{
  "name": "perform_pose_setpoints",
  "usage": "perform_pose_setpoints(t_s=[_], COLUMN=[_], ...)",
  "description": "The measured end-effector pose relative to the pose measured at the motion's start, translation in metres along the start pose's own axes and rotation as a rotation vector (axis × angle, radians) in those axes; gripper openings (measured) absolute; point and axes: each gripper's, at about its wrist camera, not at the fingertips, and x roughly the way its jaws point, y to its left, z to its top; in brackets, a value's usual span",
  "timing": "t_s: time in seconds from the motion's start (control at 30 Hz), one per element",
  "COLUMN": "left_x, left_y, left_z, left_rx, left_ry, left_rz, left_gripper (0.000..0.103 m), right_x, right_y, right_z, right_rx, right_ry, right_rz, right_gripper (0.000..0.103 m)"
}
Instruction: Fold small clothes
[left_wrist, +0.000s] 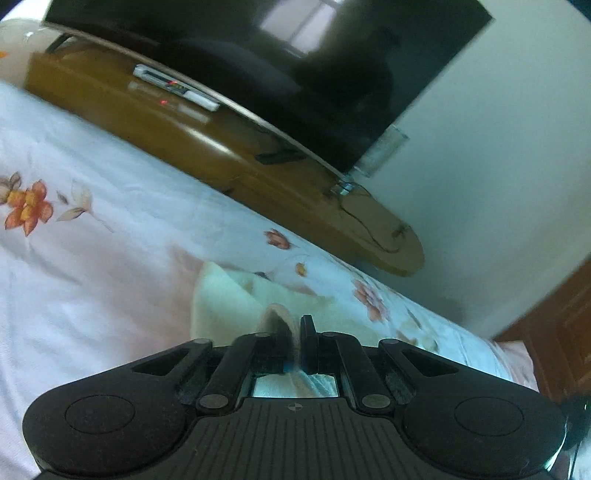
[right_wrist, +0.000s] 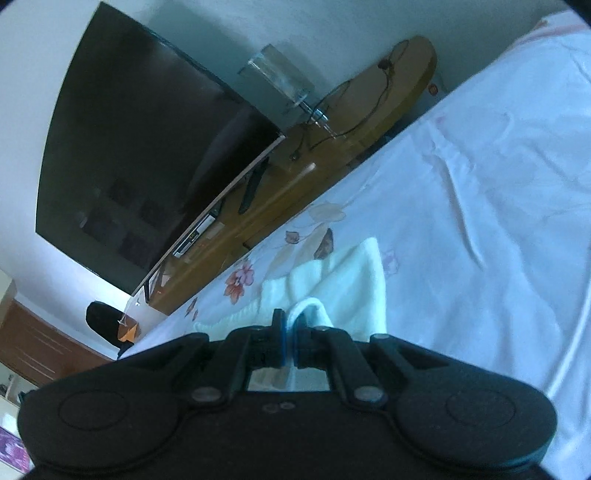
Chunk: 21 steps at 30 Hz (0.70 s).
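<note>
A small pale, cream-white garment (left_wrist: 229, 299) lies on the flowered bedsheet (left_wrist: 92, 258) just ahead of both grippers. In the left wrist view my left gripper (left_wrist: 293, 326) is shut on a pinched fold of the garment's edge, which sticks up between the two black fingers. In the right wrist view the same garment (right_wrist: 354, 280) spreads out in front, and my right gripper (right_wrist: 291, 325) is shut on a loop of its white hem. The part of the cloth under the gripper bodies is hidden.
A wooden TV stand (left_wrist: 229, 155) runs along the bed's far edge, bearing a large dark television (left_wrist: 258, 59), a set-top box (left_wrist: 173, 86) and cables. A pale wall (left_wrist: 498, 166) and wooden door (left_wrist: 561, 325) stand at right. Sheet (right_wrist: 498, 206) stretches wide to the right.
</note>
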Motion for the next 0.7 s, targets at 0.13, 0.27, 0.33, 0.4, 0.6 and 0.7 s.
perform_pose_setpoints(t_s=[0.13,0.27,0.33,0.4,0.6,0.7], left_x=[0.015,-0.001,-0.004,0.003,0.042,0.055], left_y=[0.021,0.015,0.01,0.0,-0.028,-0.032], left_z=[-0.003,-0.006,-0.003,-0.001,-0.003,-0.003], left_rx=[-0.109,-0.02,0.05,0.161,0.425,0.484], left_ry=[-0.031,-0.154,-0.136,-0.088,0.059,0.091], left_rz=[-0.02,-0.002,-0.012,0.012,0.115,0.154], left_gripper=[0.011,0.082,0.082,0.081,0.067,0.062], right_x=[0.013,0.008,0.002,0.001,0.023,0.04], right_y=[-0.019,-0.025,-0.019,-0.011,0.013,0.021], right_z=[0.006,0.009,0.008,0.006,0.002,0.005], right_rx=[0.08,0.071,-0.021,-0.131,-0.314,-0.374], right_ry=[-0.088,-0.145,-0.139,-0.112,-0.057,-0.031], right_rz=[0.023,0.053,0.046,-0.002,-0.097,-0.145], right_gripper=[0.037,0.043,0.041,0.039,0.031,0.029])
